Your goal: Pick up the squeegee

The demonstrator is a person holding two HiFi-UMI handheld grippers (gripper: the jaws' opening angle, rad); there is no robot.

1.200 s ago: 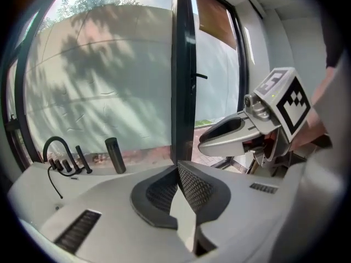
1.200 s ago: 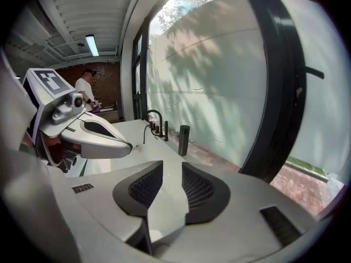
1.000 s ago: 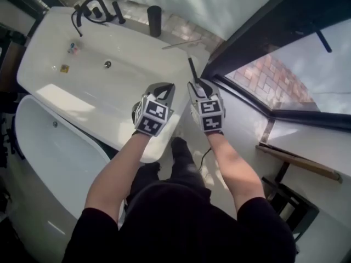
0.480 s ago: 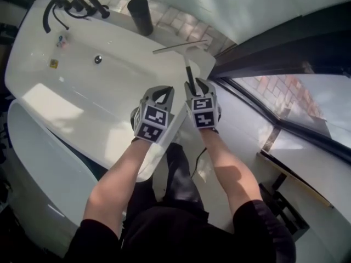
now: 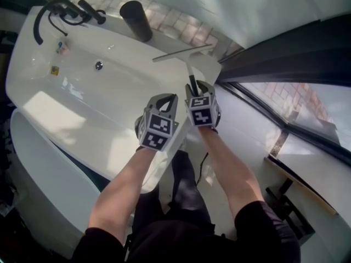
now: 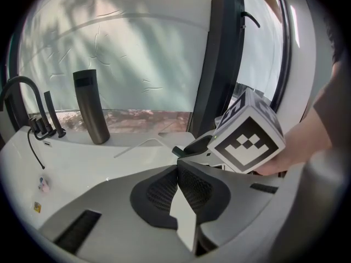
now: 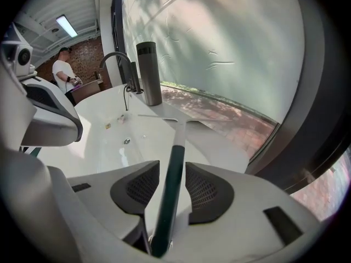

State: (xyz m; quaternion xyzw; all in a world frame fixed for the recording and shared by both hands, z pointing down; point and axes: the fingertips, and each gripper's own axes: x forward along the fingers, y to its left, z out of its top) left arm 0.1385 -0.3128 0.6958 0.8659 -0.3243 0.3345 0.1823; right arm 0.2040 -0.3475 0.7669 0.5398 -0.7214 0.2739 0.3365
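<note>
The squeegee (image 5: 190, 70) lies on the white tub's far rim (image 5: 211, 64), its blade (image 5: 181, 52) across the ledge and its dark handle pointing back at me. My right gripper (image 5: 197, 87) stands open with that handle (image 7: 171, 174) running between its jaws, a gap on each side of it. My left gripper (image 5: 167, 98) hovers over the tub's near rim, just left of the right one, and is shut with nothing in it (image 6: 177, 166). In the left gripper view the squeegee blade (image 6: 140, 147) shows ahead, beside the right gripper's marker cube (image 6: 249, 138).
A dark cylinder (image 5: 135, 21) stands on the ledge left of the squeegee, and a black tap with a hose (image 5: 55, 10) sits at the tub's far left. A dark window frame (image 5: 285, 53) rises close on the right. A person (image 7: 64, 70) stands far behind.
Both grippers have sunk toward the tub's rim. The right gripper has come forward so that the squeegee's handle now lies between its jaws.
</note>
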